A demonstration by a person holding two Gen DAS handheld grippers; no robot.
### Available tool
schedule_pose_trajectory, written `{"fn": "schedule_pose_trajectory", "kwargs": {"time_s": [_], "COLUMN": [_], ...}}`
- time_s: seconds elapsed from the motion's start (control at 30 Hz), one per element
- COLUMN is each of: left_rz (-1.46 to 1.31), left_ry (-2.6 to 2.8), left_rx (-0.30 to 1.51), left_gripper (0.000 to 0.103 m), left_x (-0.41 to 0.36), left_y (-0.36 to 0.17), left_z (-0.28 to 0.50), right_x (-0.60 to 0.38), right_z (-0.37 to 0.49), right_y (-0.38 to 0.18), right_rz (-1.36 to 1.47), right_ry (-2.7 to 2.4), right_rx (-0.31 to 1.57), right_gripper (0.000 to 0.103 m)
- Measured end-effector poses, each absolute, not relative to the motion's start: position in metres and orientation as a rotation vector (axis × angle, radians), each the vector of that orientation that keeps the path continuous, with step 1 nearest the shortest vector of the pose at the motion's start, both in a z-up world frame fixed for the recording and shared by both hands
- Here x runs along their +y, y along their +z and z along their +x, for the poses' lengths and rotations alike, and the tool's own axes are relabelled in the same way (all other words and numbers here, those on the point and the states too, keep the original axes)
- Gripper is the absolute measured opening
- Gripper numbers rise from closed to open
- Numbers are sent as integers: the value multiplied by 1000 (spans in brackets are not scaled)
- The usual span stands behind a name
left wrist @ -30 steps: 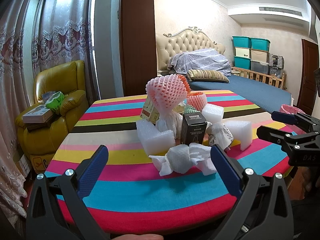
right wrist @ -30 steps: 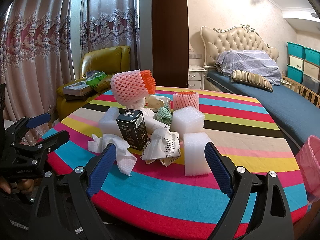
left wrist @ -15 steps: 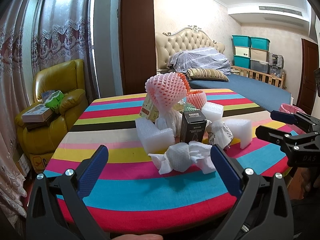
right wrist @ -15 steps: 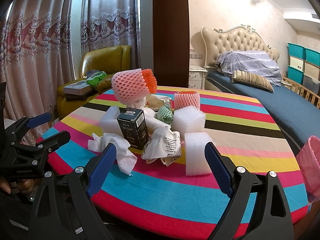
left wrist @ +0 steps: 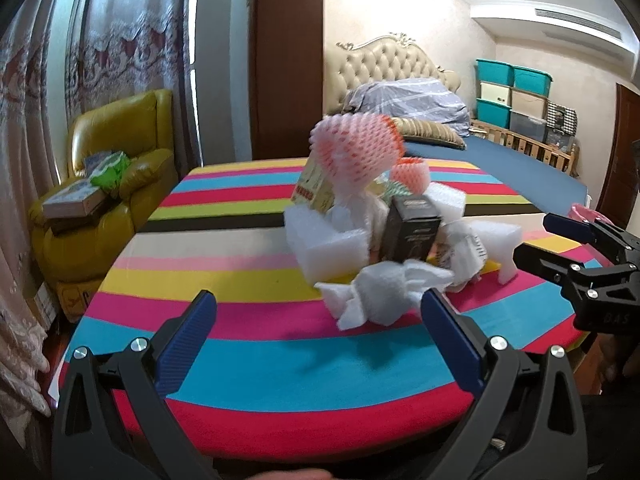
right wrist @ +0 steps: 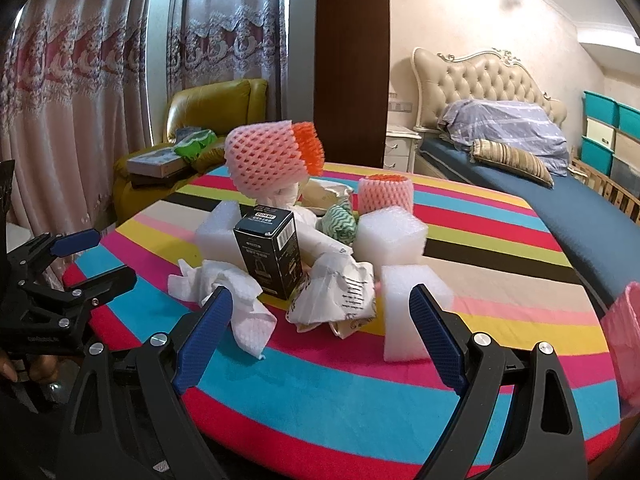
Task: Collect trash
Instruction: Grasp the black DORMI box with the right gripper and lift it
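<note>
A home bedroom: a bed (right wrist: 580, 208) with a tufted headboard (right wrist: 480, 80), lace curtains (right wrist: 72, 80), a yellow leather armchair (left wrist: 108, 184), stacked storage bins (left wrist: 512, 92), and a round table (right wrist: 360, 380) under a striped cloth

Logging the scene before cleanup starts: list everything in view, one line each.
Table: one, rainbow-striped, centre.
Foam blocks: three, white, in the pile.
Fruit nets: two, pink-orange, pile top and back.
Box: one, black, upright, pile front.
Tissue: one, white, front left.
Crumpled paper: one, printed white, front.
Armchair: one, yellow, left.
Bed: one, blue, right.
Left gripper: open, empty.
Right gripper: open, empty.
</note>
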State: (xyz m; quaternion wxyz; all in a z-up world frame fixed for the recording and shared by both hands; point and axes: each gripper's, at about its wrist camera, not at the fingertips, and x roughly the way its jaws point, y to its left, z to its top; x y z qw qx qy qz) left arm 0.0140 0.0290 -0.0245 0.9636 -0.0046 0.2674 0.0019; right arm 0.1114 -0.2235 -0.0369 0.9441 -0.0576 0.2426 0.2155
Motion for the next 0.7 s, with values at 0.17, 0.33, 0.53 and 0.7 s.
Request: {"fn": "schedule_pose_trajectory", "kwargs": {"time_s": [0.17, 0.33, 0.53, 0.7], "left_rz": [-56, -67, -18, -17], "left_ry": [59, 127, 194, 120], "left_rx": [558, 573, 531, 609], "left_gripper": [99, 99, 98, 98], "left_x": [55, 76, 87, 89], "left_y": [-34, -43, -50, -55], "left_z": [19, 21, 19, 24], "right_x": [-206, -183, -147, -137], "right_z": [133, 153, 169, 190], "right_y": [-40, -43, -43, -51], "right_rz": [-110, -97, -139, -136], "right_ry": [454, 475, 486, 449], "right_rx": [515, 530, 522, 576], "right_gripper": [84, 84, 84, 73]}}
